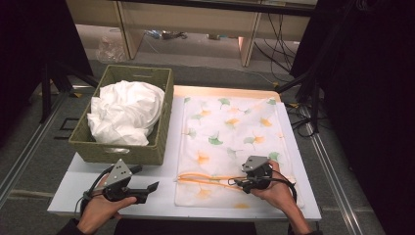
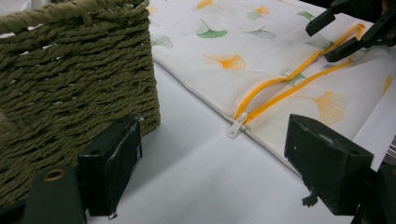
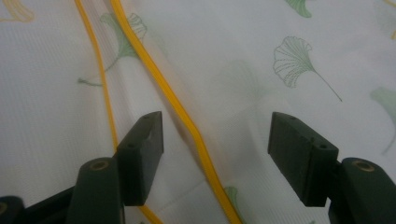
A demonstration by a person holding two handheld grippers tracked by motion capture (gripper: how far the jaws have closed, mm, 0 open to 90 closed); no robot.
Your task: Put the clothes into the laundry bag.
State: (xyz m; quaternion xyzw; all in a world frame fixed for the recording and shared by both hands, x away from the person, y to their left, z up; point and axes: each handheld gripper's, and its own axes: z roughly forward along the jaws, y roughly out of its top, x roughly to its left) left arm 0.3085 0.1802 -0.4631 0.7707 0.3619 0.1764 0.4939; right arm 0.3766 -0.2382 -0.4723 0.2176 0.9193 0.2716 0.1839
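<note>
straddling orange zipper (image 3: 187, 121) — right tongs (image 3: 215, 154) parted, pillowcase (image 3: 243, 56) edges cut off

A lab-like recording room: black curtains (image 1: 29, 49) flank a white table (image 1: 73, 191), loose cables (image 1: 274, 34) trail across grey carpet (image 1: 44, 156), beside pale wooden furniture (image 1: 195, 19).

A woven basket (image 1: 122, 147) heaped with white cloth (image 1: 126, 112) blocks the table's (image 1: 73, 188) far left. Bare table lies open in front of it, running right to the flat printed cover (image 1: 230, 132), which any gripper could pass over.
</note>
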